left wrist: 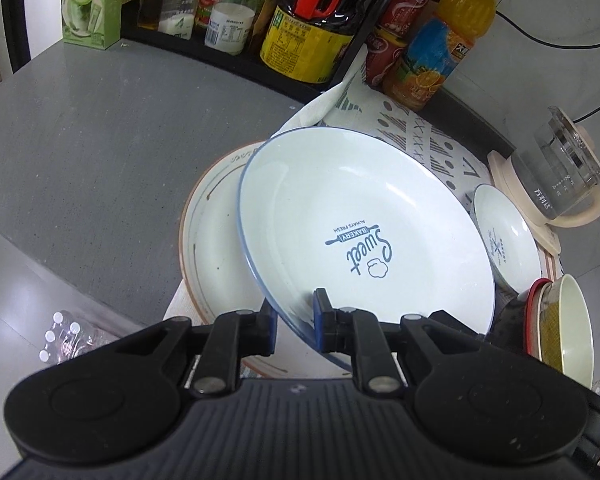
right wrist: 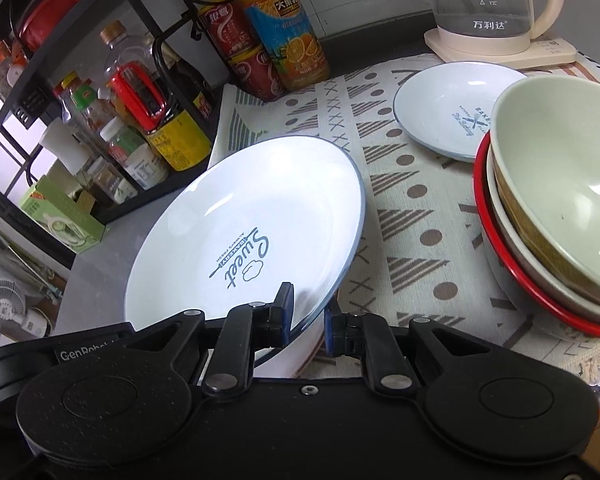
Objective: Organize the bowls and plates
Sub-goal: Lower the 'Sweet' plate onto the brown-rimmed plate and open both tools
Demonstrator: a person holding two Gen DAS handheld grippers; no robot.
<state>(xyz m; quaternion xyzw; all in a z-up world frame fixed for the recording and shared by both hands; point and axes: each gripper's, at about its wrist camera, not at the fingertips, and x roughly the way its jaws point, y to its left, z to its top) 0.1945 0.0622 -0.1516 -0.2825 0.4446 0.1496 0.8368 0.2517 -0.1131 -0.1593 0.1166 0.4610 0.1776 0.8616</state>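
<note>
While bowls (right wrist: 560,200) stand near, bottles (right wrist: 148,128) crowd behind.

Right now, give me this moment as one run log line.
left hand-held gripper: shut on rim of white blue-rimmed "Sweet" plate | right hand-held gripper: shut on same plate | plate: tilted over beige brown-rimmed plate

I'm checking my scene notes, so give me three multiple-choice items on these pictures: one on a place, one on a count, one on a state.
1. Where is the small plate?
A. on the patterned cloth
B. on the shelf
C. inside the bowls

2. How many tools grip the large Sweet Bakery plate?
A. none
B. one
C. two

3. The large plate is:
A. flat on the cloth
B. tilted, held at its rim
C. broken

Answers: 1 A, it lies on the cloth before the kettle. 2 C, the left tool and right tool each pinch its rim. 3 B, one edge is raised.
</note>
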